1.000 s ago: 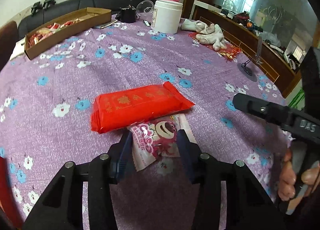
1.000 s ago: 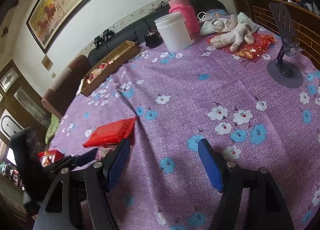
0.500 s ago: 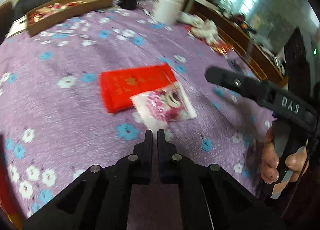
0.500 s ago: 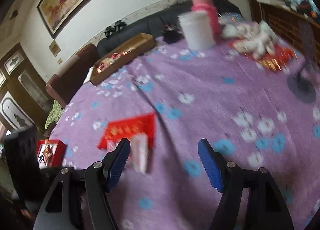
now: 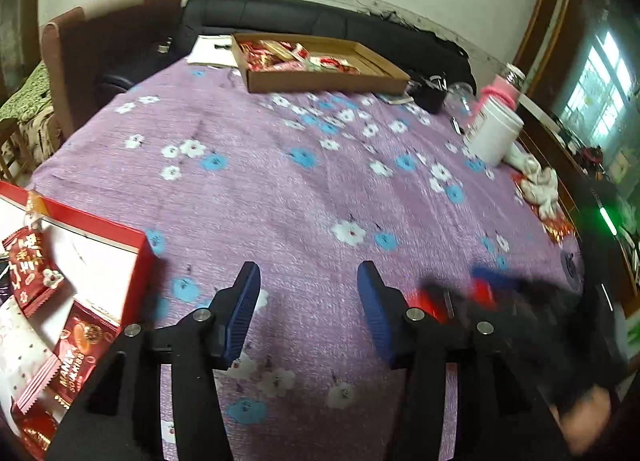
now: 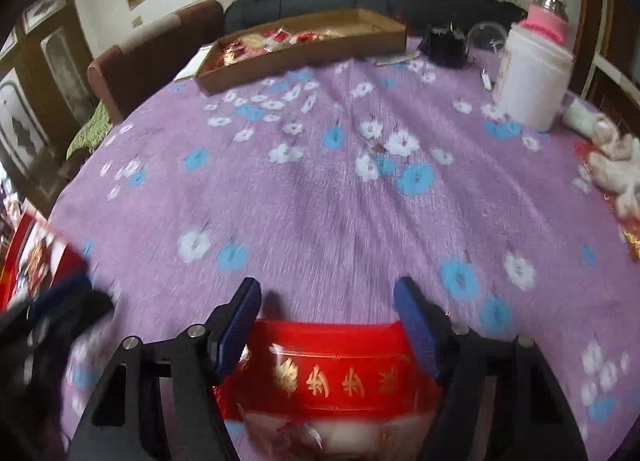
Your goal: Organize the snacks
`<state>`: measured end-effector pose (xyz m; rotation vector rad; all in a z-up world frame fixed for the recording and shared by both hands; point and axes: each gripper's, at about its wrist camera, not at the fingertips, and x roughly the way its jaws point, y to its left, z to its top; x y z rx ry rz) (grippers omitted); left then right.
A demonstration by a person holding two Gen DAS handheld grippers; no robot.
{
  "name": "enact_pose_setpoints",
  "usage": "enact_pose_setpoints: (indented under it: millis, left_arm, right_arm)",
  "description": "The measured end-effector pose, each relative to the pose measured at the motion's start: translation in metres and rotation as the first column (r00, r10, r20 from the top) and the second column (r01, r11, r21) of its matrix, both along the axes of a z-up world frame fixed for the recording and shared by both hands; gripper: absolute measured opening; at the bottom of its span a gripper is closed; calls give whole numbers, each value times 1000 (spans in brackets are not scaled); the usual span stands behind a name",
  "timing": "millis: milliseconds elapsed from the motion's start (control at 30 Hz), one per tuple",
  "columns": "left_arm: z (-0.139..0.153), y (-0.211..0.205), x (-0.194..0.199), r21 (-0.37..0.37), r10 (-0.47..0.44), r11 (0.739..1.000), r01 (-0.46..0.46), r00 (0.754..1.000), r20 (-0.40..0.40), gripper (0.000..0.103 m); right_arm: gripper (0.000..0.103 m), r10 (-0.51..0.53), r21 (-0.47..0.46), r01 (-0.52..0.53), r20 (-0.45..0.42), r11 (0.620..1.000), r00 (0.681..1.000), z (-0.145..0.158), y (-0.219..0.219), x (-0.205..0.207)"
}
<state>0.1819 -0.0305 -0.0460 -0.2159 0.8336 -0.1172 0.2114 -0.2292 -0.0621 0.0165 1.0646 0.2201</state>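
Observation:
My left gripper hovers over bare purple cloth; its jaws are opening and nothing is between them. Just to its left stands a red box with white lining and several snack packets inside. My right gripper is open, with a red packet with gold characters lying on the cloth between its fingers, near their base. A pink-and-white packet pokes out from under it. In the left wrist view the right gripper is a blur above that red packet.
A flat cardboard tray with several snacks sits at the far side of the table. A white jar, a pink-topped bottle and white gloves stand on the right. A brown chair and black sofa lie beyond the table.
The left gripper backed off the pink packet, shut empty, then swung left toward the red box and its jaws parted. The right gripper moved in over the red packet.

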Motion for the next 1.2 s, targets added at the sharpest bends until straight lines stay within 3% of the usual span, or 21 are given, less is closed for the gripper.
enact_pose_setpoints:
  millis: [133, 200, 300, 333, 400, 500, 600, 733, 867, 900, 933, 967, 1033, 1200]
  left_arm:
    - [-1, -2, -6, 2, -43, 999, 43, 999, -9, 49]
    - [0, -4, -16, -10, -89, 996, 88, 996, -24, 49]
    - [2, -11, -40, -15, -167, 986, 167, 985, -33, 49]
    - [1, -17, -50, -9, -217, 976, 217, 975, -40, 49]
    - [0, -29, -74, 3, -332, 943, 333, 942, -44, 49]
    - [2, -38, -105, 55, -446, 893, 447, 894, -35, 49]
    - [11, -36, -130, 108, -492, 866, 489, 871, 4, 50]
    - [25, -28, -153, 160, -574, 812, 561, 818, 44, 71]
    - [33, -30, -155, 238, -634, 755, 611, 773, 29, 71]
    - [33, -32, -151, 247, -652, 736, 630, 758, 13, 71]
    - [33, -33, -150, 258, -662, 724, 639, 750, -1, 71]
    - [32, -37, -148, 276, -670, 710, 648, 742, -17, 71]
    - [29, -48, -145, 340, -707, 652, 677, 705, -49, 71]
    - [22, -79, -149, 455, -805, 491, 743, 586, -87, 71]
  right_arm:
    - [74, 142, 108, -131, -100, 985, 985, 4, 6, -87]
    - [68, 180, 192, -162, -76, 968, 981, 16, -5, -133]
    - [72, 17, 137, -31, 100, 990, 995, 42, -47, -173]
    - [73, -90, 99, 79, 109, 992, 990, 45, -70, -182]
    - [73, -137, 134, 129, 51, 983, 989, 39, -93, -193]
    - [73, -58, 171, 54, 15, 984, 998, 31, -90, -214]
    - [73, 62, 166, -73, 67, 983, 996, 35, -73, -231]
    - [78, 254, 66, -260, 91, 963, 963, 37, -36, -239]
    - [78, 369, -12, -369, 56, 929, 928, 22, -12, -230]
    - [75, 369, -21, -369, 28, 929, 929, 15, -10, -227]
    - [65, 361, -36, -361, -16, 932, 933, 6, -9, -224]
    - [62, 359, -58, -359, -9, 931, 933, 3, -8, -223]
    - [48, 358, -90, -356, 2, 930, 934, 3, -13, -227]
    - [47, 172, 35, -172, 4, 984, 985, 2, -65, -229]
